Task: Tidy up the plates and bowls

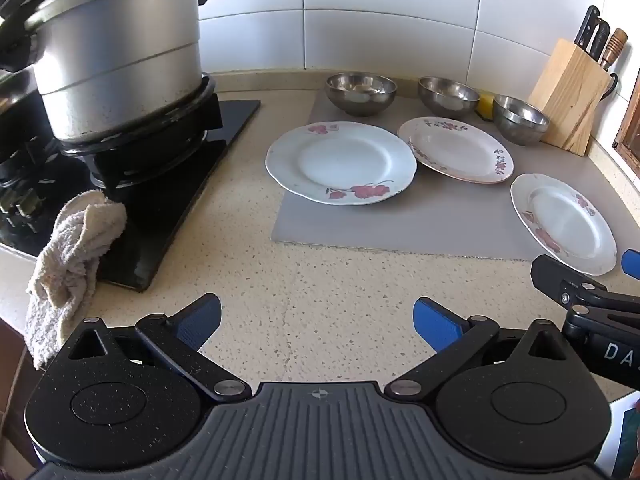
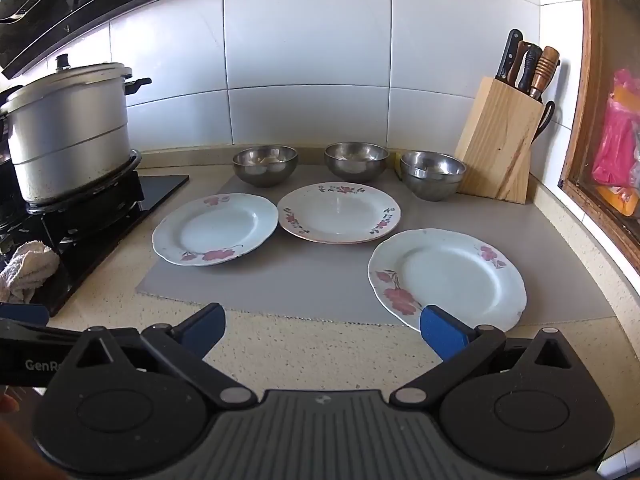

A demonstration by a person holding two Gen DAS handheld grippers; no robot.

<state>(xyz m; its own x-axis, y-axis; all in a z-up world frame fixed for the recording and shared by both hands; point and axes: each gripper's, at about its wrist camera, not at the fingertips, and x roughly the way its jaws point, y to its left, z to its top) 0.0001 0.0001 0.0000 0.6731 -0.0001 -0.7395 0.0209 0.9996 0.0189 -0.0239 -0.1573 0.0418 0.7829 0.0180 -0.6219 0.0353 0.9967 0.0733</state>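
Note:
Three white floral plates lie flat on a grey mat [image 2: 304,284]: a left plate [image 2: 216,229] [image 1: 341,162], a middle plate [image 2: 339,213] [image 1: 456,149] and a right plate [image 2: 447,278] [image 1: 564,222]. Three steel bowls stand behind them: left bowl [image 2: 265,165] [image 1: 361,92], middle bowl [image 2: 356,161] [image 1: 448,96], right bowl [image 2: 433,174] [image 1: 520,119]. My left gripper [image 1: 318,322] is open and empty over the speckled counter in front of the mat. My right gripper [image 2: 322,330] is open and empty, its right fingertip just over the right plate's near rim.
A big aluminium pot [image 1: 116,60] sits on a black gas stove [image 1: 160,168] at the left, with a crumpled towel [image 1: 72,256] on its front edge. A wooden knife block [image 2: 500,140] stands at the back right. A wood-framed window [image 2: 600,160] borders the right.

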